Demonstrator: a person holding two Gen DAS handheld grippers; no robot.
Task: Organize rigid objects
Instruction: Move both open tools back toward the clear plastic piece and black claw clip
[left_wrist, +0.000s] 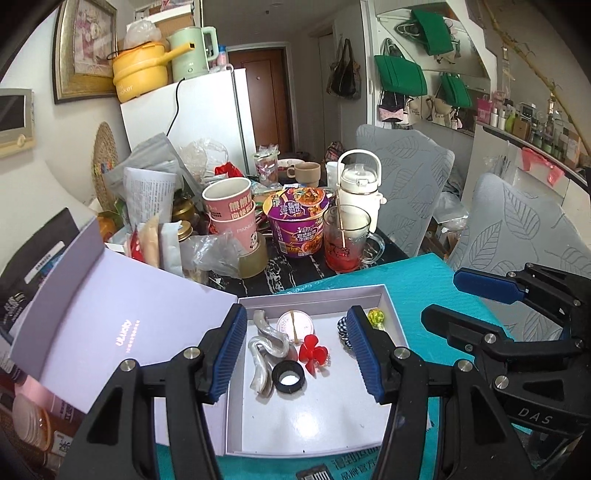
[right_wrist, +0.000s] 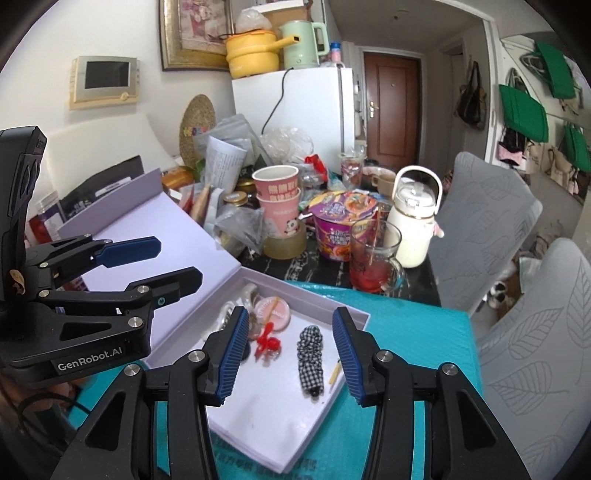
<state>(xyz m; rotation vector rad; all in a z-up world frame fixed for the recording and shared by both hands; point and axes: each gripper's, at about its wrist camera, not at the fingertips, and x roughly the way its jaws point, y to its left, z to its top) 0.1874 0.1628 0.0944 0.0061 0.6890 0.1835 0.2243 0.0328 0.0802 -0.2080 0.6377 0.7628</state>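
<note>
Hovering above the open lilac gift box (left_wrist: 384, 295), both tools empty. Left gripper (left_wrist: 297, 354) standing spread, nothing btwn the blue pads; right gripper (right_wrist: 290, 356) likewise spread, pinching nothing, no item touching either pad.

Looking like the tail end of the sorting step: small items already lying inside the box tray. Sitting there: pearly wavy hair claw (left_wrist: 266, 350), red heart-shaped clip (left_wrist: 312, 354), black ring w/ white centre (left_wrist: 289, 377), round pink tin (left_wrist: 295, 324) w/ a thin stick across it, black-white gingham scrunchie (right_wrist: 311, 360), yellow faceted bead (left_wrist: 376, 316) near the far right corner. Thin yellow stick (right_wrist: 335, 371) lying just beside the scrunchie, poss. a hairpin, too small to tell.

Box resting on teal padded mat (left_wrist: 417, 273); hinged lid (left_wrist: 92, 317) leaning open to the left, against the clutter.

Next move prob. calling for closing up: getting one gripper behind the lid's free edge, swinging it over the tray, steadying the tray wall w/ the other. Keeping clear of the glass mug (left_wrist: 347, 240) and noodle bowl (left_wrist: 299, 225) just behind.
</note>
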